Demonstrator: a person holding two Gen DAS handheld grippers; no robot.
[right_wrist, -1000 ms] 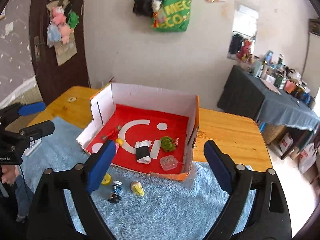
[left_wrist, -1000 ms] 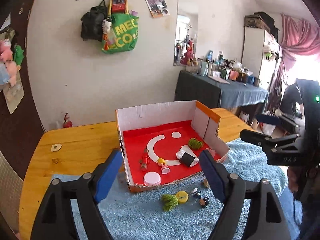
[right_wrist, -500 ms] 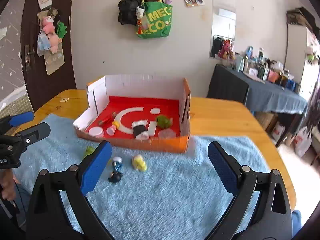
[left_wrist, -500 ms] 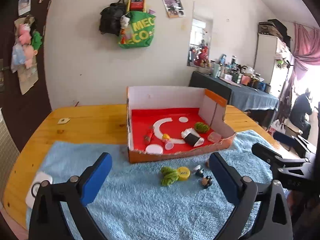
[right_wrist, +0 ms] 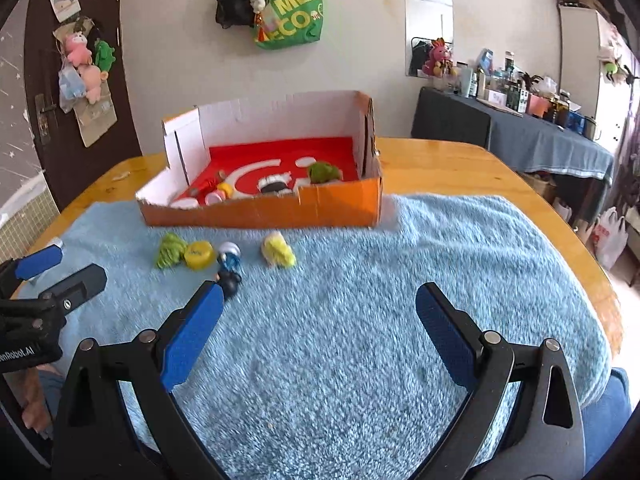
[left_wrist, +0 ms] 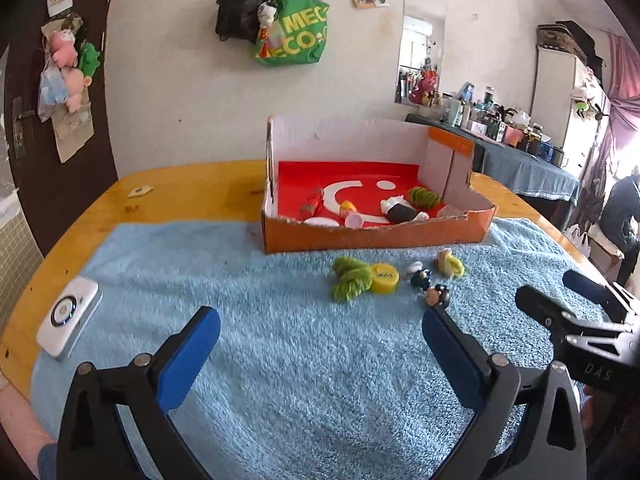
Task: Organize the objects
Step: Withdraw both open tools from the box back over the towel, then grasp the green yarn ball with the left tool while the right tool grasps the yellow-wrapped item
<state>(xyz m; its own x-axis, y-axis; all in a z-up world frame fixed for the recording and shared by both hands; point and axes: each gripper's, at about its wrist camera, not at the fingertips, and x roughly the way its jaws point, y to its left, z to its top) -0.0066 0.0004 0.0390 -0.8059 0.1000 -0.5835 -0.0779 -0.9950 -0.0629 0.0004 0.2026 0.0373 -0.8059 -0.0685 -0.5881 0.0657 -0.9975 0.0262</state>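
An orange cardboard box [left_wrist: 376, 236] [right_wrist: 260, 212] with a red floor stands at the far edge of the blue towel [left_wrist: 280, 360] and holds several small items. In front of it on the towel lie a green fuzzy toy [left_wrist: 350, 278] [right_wrist: 170, 250], a yellow cap [left_wrist: 385, 278] [right_wrist: 199, 255], two small figures [left_wrist: 420, 278] [right_wrist: 229, 258] and a yellow-green toy [left_wrist: 450, 262] [right_wrist: 278, 250]. My left gripper [left_wrist: 319, 316] hovers low over the towel with its jaws opening and nothing between them. My right gripper [right_wrist: 320, 289] stands open and empty, its left fingertip close to the dark figure [right_wrist: 230, 280].
A white device [left_wrist: 68, 316] lies at the towel's left edge. The towel covers a wooden table [left_wrist: 192, 188]. A dark-clothed side table [right_wrist: 520, 136] crowded with bottles stands at the right wall. A person's knee [right_wrist: 612, 420] shows at the lower right.
Both grippers have sunk toward the towel and drawn back from the box, which now sits farther off. Both pairs of jaws have spread wider.
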